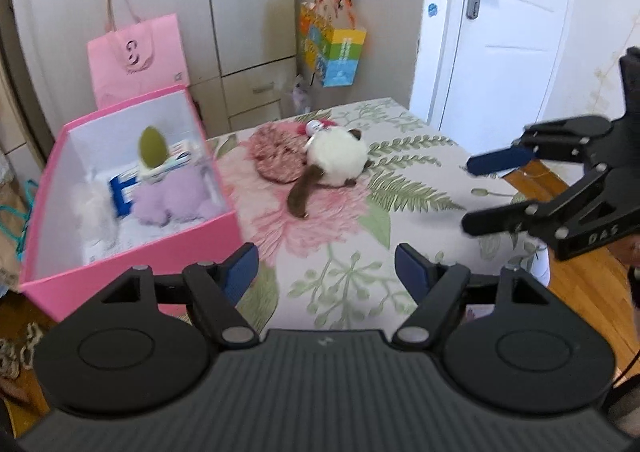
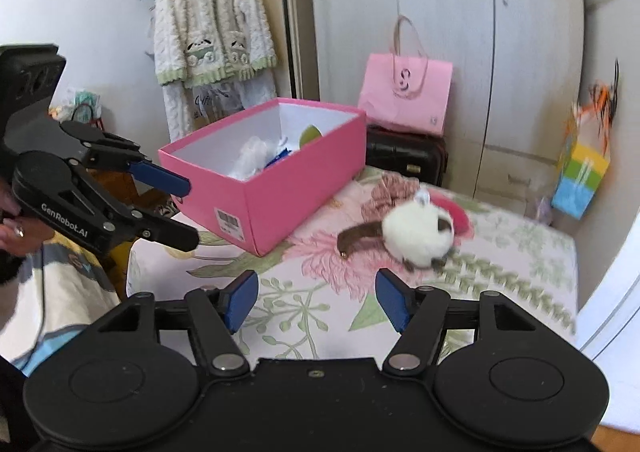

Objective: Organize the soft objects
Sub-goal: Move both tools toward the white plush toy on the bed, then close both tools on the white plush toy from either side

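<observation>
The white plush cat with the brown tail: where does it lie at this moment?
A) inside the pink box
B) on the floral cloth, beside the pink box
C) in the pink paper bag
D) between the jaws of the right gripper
B: the white plush cat lies on the floral cloth, outside the pink box, held by no gripper.

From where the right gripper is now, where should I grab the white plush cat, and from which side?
Take the white plush cat across its round white body, coming down from above and the near side with the right gripper, whose jaws are open and empty. The body is the bulkiest, softest part; the brown tail is thin and floppy and would let it dangle. It partly overlaps the pink knitted piece, so pinch high.
</observation>
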`<state>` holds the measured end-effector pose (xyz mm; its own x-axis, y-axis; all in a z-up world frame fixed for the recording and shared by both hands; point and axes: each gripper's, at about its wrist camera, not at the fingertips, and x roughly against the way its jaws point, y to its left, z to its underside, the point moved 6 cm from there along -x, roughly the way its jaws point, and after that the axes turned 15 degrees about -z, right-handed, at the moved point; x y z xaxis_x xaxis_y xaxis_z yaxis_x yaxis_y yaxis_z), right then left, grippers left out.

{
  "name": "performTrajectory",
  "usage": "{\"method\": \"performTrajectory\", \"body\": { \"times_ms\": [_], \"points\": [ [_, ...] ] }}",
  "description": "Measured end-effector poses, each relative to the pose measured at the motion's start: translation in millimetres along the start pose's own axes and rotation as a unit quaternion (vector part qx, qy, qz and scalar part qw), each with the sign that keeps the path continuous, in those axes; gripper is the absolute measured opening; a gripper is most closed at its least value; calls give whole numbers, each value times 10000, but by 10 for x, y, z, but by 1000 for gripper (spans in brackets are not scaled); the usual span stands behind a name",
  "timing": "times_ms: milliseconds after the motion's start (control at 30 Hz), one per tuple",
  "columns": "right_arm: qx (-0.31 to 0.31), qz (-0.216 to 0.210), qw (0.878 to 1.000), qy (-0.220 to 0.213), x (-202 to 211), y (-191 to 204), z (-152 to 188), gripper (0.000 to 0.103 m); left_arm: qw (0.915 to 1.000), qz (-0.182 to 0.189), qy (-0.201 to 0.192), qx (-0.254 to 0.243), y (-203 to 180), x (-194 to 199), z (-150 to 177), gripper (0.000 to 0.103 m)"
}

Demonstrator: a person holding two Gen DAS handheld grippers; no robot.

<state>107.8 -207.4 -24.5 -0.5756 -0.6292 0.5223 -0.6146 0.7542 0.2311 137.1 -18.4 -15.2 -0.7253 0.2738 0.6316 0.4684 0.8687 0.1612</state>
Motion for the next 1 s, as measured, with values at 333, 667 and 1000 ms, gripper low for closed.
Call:
{"method": "performTrajectory", "body": {
  "times_ms": [333, 667, 1000],
  "points": [
    [183, 420, 9978, -471, -388, -623, 166, 73, 9994, 61, -301, 143, -310, -650, -408, 82],
    [214, 409, 9983, -354, -906, -1186, 54, 87, 9962, 172, -81, 853, -529, -1503, -611, 85],
    [-500, 115, 9986, -106, -1288, -1595, -28, 86, 9913, 84, 57, 1314, -419, -1961, -634, 77]
  ]
}}
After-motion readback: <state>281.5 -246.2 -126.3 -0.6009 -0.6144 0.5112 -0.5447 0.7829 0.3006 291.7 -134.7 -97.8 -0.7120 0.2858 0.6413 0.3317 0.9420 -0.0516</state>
